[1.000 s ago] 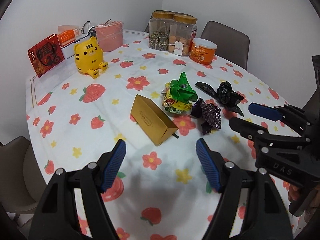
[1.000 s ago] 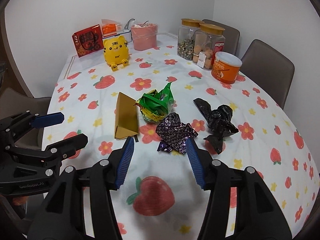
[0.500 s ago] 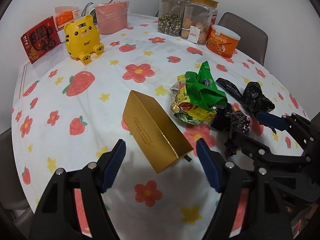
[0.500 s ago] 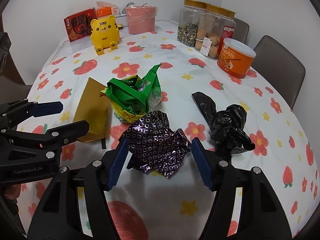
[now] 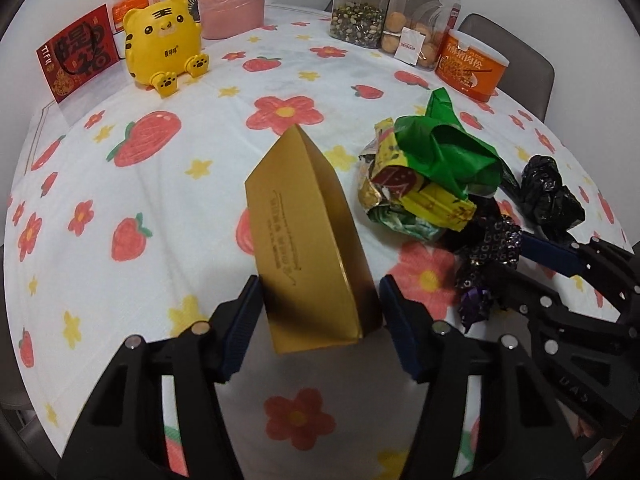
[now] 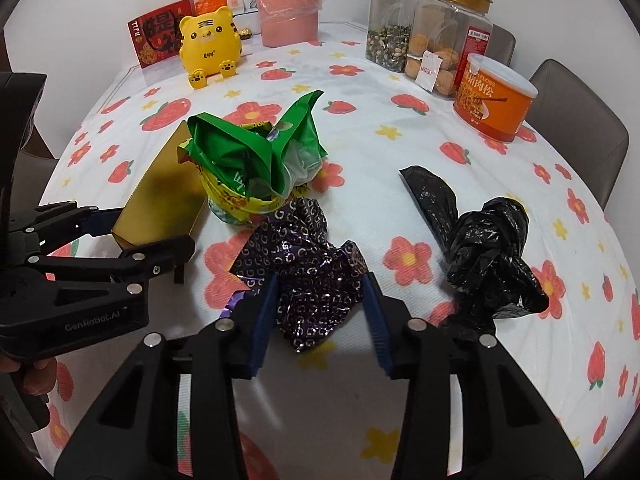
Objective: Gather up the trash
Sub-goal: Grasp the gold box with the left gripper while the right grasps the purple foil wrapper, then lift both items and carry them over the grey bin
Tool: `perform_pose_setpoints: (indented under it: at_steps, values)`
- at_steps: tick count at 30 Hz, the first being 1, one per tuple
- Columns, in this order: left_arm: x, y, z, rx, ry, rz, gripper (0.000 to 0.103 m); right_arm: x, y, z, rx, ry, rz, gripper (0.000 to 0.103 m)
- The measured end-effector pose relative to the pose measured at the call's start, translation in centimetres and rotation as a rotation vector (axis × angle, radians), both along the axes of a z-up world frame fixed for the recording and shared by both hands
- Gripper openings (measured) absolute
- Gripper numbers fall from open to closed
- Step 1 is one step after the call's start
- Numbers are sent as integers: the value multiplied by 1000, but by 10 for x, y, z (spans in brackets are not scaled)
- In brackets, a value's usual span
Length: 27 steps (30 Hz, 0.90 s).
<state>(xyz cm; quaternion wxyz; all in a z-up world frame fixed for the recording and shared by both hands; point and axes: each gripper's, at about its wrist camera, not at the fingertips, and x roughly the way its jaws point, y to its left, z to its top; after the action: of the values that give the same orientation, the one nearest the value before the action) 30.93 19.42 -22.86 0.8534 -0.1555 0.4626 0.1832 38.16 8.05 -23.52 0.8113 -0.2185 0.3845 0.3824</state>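
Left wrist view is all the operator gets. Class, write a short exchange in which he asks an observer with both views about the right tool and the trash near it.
Operator: Has the right tool shut on the purple wrapper?
Observer: No. The right tool is open, one finger on each side of the purple wrapper.
Operator: Does the black bag touch the wrapper?
Observer: No. The black bag lies to its right, with cloth showing between them.
Operator: Anything in the green bag?
Observer: Clear plastic shows in the green bag.
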Motion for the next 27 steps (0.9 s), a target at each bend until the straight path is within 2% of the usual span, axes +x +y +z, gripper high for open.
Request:
perform_pose_setpoints:
  at_steps: [6,17,27]
  values:
    - [-6,0,2,-17,-11,-1,59,-8,1,3,6,8,2,17]
    - [-37,-7,19,-10,-26,-29,55,-37,-12,26,51,17,-25,14]
    - [-82,-16,31,-34,-28,-66,53,-78,-26,40,53,37,-51,14]
